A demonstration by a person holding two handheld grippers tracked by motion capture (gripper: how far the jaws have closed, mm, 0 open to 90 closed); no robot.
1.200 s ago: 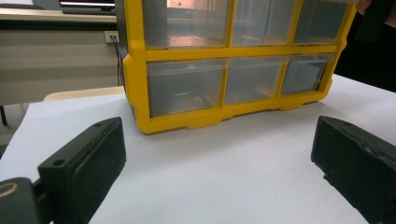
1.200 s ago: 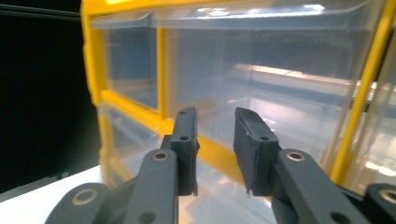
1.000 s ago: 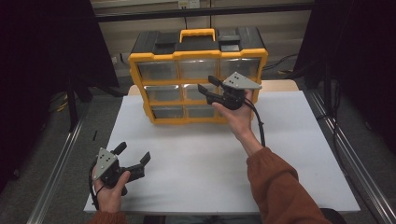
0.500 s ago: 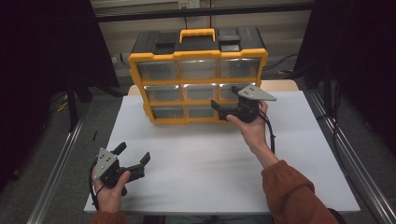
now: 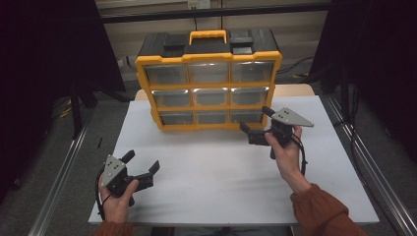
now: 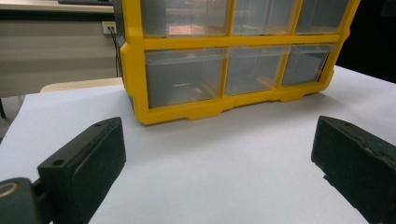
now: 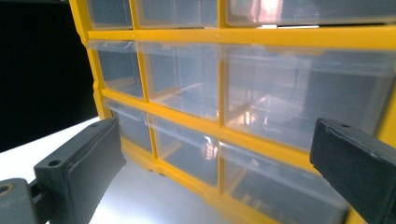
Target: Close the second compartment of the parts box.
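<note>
- The right gripper (image 5: pixel 254 125) hangs low in front of the yellow drawer organizer (image 5: pixel 209 83), by its bottom right corner; its jaws stand wide apart with nothing between them, and they have just been opening.
- Seen along those jaws in the right gripper view, the organizer's clear drawers (image 7: pixel 299 93) lie straight ahead and close, spanning the whole gap from one jaw to the other; the bottom row (image 7: pixel 187 149) sits just beyond the jaw tips, not touching them.
- The white table top (image 7: pixel 135 196) shows below and between the right jaws, in front of the organizer's base.
- The left gripper (image 5: pixel 141 167) is held near the table's front left edge, its jaws also spread wide and holding nothing.
- In the left gripper view the organizer (image 6: pixel 233 56) stands well ahead of the jaws, upright on the table, with bare white surface (image 6: pixel 219 177) filling the gap between them.
- All nine drawers appear pushed in flush with the yellow frame; the black lid and yellow handle (image 5: pixel 208 36) sit on top.
</note>
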